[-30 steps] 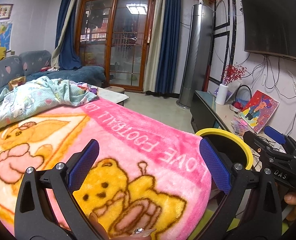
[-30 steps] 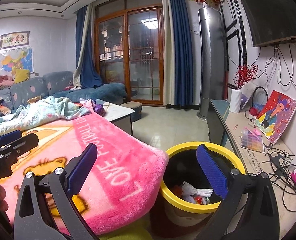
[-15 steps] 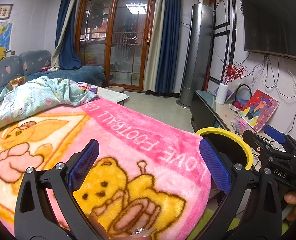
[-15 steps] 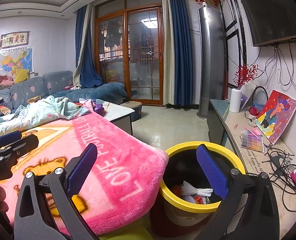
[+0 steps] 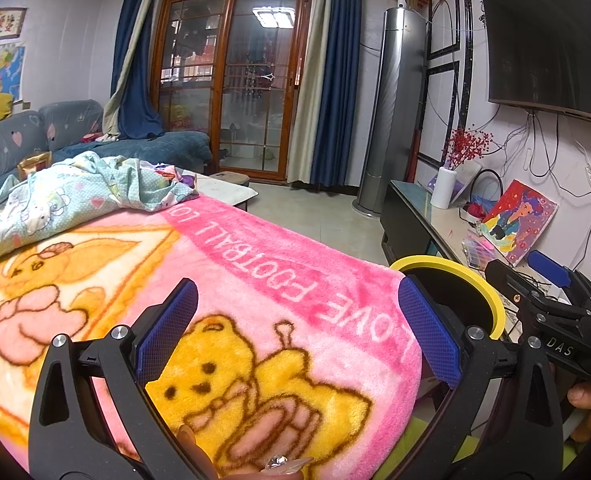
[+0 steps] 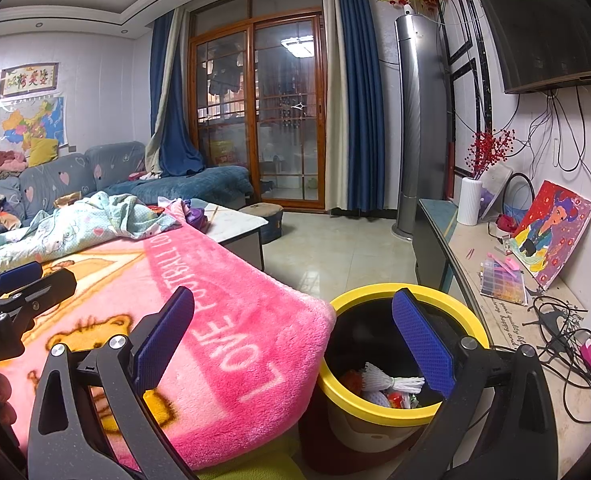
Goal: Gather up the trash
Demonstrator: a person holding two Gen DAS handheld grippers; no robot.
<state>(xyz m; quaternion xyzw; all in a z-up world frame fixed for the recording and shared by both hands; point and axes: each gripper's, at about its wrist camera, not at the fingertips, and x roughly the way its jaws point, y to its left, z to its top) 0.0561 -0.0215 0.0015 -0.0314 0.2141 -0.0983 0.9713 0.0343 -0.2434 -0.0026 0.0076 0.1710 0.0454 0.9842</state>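
pink blanket [image 5: 279,264]: "LOVE FOOTBALL" | right gripper [image 5: 551,320]: "DAS" | left gripper [image 6: 11,304]: "nRobotAI"

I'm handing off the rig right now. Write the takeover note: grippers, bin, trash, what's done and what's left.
Left hand-held gripper: open, empty, over the pink blanket.
Right hand-held gripper: open, empty, at the blanket edge beside the bin.
Bin: yellow-rimmed, on the floor against the blanket edge; white foam netting and other scraps already inside.
Done: some trash binned.
Left: no loose trash shows on the blanket in either view; look around for more before moving on.
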